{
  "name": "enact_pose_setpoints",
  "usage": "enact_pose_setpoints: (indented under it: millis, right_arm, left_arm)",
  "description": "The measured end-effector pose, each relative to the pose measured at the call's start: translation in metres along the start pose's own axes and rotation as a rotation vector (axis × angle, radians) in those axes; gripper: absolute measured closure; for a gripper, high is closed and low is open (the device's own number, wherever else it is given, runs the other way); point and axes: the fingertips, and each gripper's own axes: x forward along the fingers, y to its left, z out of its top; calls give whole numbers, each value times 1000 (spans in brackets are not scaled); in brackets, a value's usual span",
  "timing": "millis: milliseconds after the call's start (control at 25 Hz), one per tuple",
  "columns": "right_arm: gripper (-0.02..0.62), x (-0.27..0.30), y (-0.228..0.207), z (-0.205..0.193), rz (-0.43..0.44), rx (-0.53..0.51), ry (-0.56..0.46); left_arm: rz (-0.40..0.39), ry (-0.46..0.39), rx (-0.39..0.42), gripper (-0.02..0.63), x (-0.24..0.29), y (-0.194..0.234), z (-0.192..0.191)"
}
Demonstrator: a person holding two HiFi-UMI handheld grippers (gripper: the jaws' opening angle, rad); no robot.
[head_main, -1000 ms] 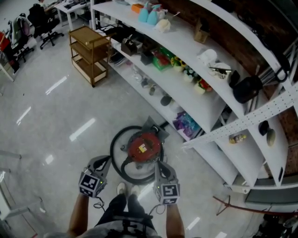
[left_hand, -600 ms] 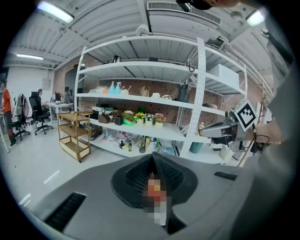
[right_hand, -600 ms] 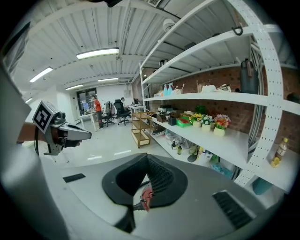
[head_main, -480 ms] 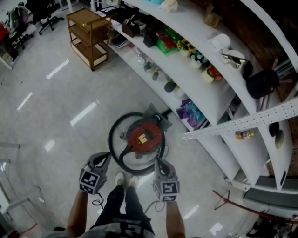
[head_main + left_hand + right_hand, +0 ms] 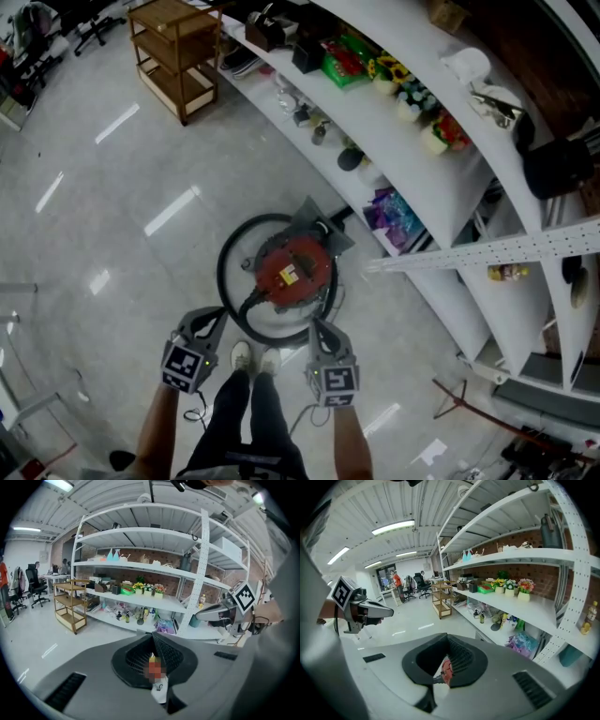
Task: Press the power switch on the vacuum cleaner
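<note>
White shelving (image 5: 394,141) lines a glossy grey floor (image 5: 112,187), where a red vacuum cleaner (image 5: 292,272), ringed by its black hose (image 5: 221,272), stands just beside the lowest shelf. Left tongs (image 5: 216,317) and right tongs (image 5: 317,330) hover over its near side, apart from each other, both clenched on nothing.

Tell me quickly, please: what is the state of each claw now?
Left claw: closed, holding nothing.
Right claw: closed, holding nothing.
</note>
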Motion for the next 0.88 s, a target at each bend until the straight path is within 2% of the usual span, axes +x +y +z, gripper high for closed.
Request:
enact_pose_setpoints:
  millis: [560,880]
  right_arm:
    - [583,70,-10,-73,23,23,70]
    - [583,112,-19,-120,29,22,112]
  left_arm:
    - [-20,64,-69,598,54,12,-73]
    - [-38,104,-74,598,85,18,-119]
